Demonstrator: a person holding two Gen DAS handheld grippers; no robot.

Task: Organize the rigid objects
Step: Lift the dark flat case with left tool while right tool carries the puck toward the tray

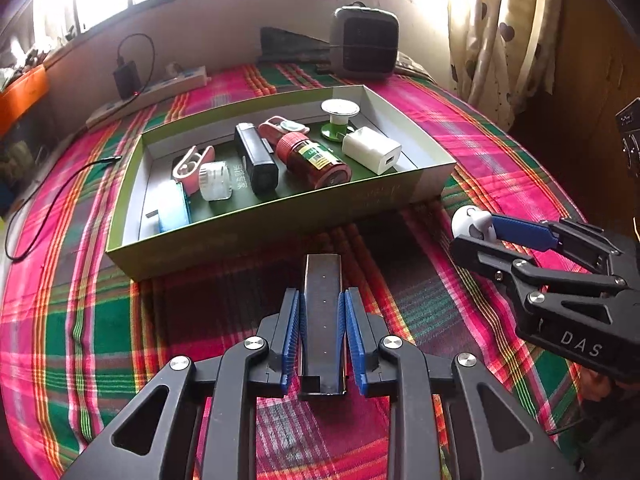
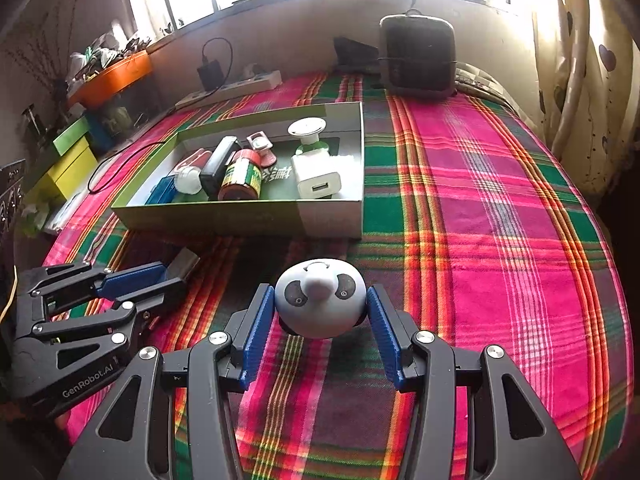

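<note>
In the left wrist view my left gripper (image 1: 322,300) is shut on a dark flat rectangular bar (image 1: 323,276), its blue pads (image 1: 294,320) pressed on the bar's long sides just above the plaid cloth. To its right, my right gripper (image 1: 476,228) holds a white round panda-faced toy (image 1: 468,220). The right wrist view shows that toy (image 2: 320,300) squeezed between the pads of the right gripper (image 2: 318,296). Behind both lies an open green box (image 1: 256,232) with a red-capped jar (image 1: 316,160), a white charger (image 1: 372,150), a black case (image 1: 256,156) and several small items.
A plaid blanket (image 2: 500,240) covers the surface, with open cloth to the right of the box. A dark heater (image 1: 364,40) and a power strip (image 1: 152,92) stand along the back wall. A black cable (image 1: 60,184) trails at the left. Curtains (image 2: 580,80) hang at the right.
</note>
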